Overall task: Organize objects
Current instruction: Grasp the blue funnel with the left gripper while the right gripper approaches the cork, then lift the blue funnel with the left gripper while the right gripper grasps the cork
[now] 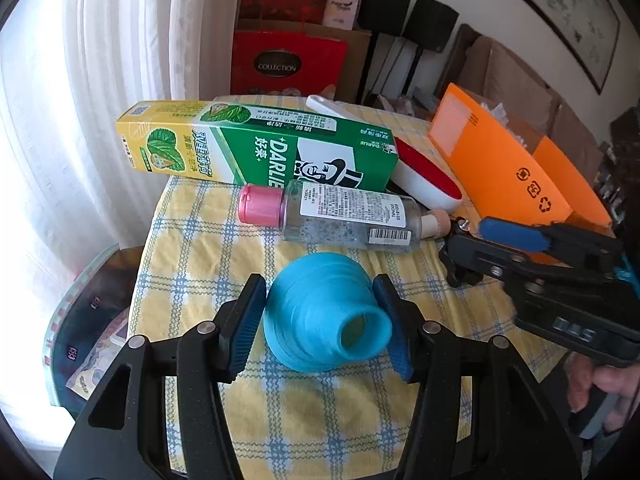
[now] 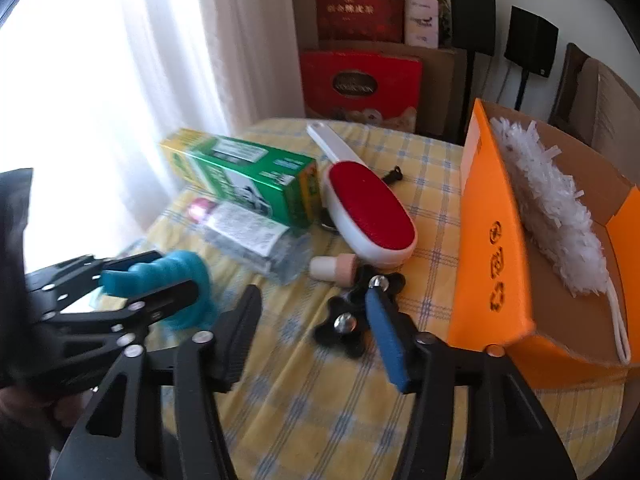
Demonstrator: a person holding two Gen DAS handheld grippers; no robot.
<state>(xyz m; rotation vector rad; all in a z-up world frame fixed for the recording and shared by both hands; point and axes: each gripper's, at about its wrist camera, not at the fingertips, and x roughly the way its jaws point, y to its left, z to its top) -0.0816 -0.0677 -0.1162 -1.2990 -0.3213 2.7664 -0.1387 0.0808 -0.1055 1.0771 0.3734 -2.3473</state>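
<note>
Left gripper [image 1: 320,320] clenched on soft blue funnel [image 1: 326,312] — light, squashy; right gripper [image 2: 310,336] released, over black knob [image 2: 352,320] — rigid, small.

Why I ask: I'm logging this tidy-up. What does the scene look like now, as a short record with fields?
left gripper: shut on the blue silicone funnel
right gripper: open, holding nothing, black knobbed part by one finger
lying on the table: Darlie toothpaste box, clear bottle with pink cap beside it, red lint brush, small cork-like stopper
orange box: open, white duster inside
surface: yellow checked tablecloth
</note>
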